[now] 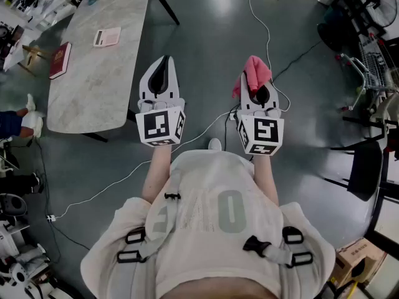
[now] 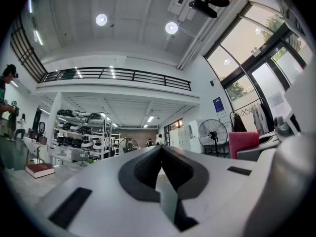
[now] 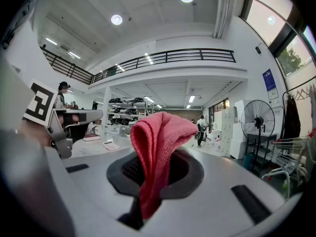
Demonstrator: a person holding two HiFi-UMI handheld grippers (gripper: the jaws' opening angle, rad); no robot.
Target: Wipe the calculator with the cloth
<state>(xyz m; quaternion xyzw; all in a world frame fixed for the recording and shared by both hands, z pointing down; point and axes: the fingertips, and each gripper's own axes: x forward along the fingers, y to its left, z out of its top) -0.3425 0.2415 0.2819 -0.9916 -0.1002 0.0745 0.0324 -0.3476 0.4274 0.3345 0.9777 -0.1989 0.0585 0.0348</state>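
The cloth [image 3: 157, 147] drops into the slot between the jaws of the right gripper [image 1: 259, 91], so its lower end is hidden. On the table [image 1: 93, 98], whose far end the top edge cuts off, the calculator [image 1: 107, 37] is too small to show its keys. A person [image 1: 19, 122] at the left edge shows only a leg and a shoe.

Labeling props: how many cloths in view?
1. The pink cloth sits clamped in the right gripper's jaws, right of the table. None elsewhere, though some may be hidden.
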